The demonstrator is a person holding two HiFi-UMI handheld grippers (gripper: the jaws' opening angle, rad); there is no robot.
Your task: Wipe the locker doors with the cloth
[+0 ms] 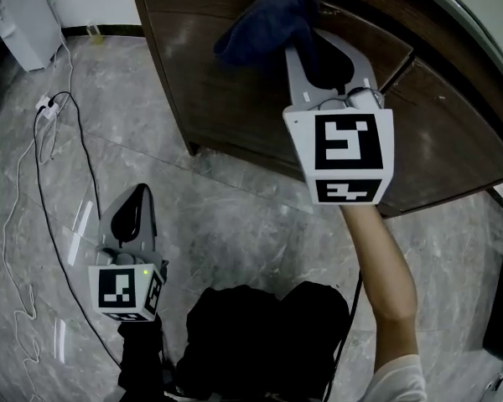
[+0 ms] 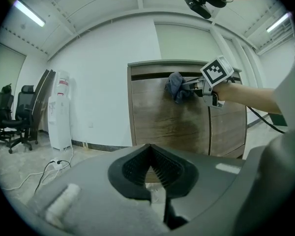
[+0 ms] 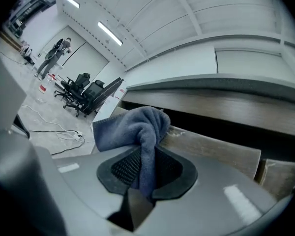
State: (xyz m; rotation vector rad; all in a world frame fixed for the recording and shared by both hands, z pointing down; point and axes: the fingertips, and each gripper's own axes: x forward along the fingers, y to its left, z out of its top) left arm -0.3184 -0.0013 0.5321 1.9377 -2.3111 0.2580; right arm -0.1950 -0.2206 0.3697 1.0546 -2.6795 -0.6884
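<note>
A blue cloth (image 3: 132, 129) is bunched between the jaws of my right gripper (image 3: 146, 168), which is shut on it. The cloth (image 1: 264, 28) rests against the top of the brown wooden locker door (image 1: 226, 90), high on the cabinet. The left gripper view shows the cloth (image 2: 176, 87) and the right gripper (image 2: 189, 87) at the upper edge of the locker door (image 2: 169, 122). My left gripper (image 1: 137, 203) hangs low over the floor, away from the locker, its jaws shut with nothing between them (image 2: 152, 168).
A second locker door (image 1: 453, 141) stands to the right of the first. A white appliance (image 1: 21, 15) and a power strip (image 1: 49, 107) with trailing cables lie on the marble floor at left. Office chairs (image 2: 12, 117) stand far left.
</note>
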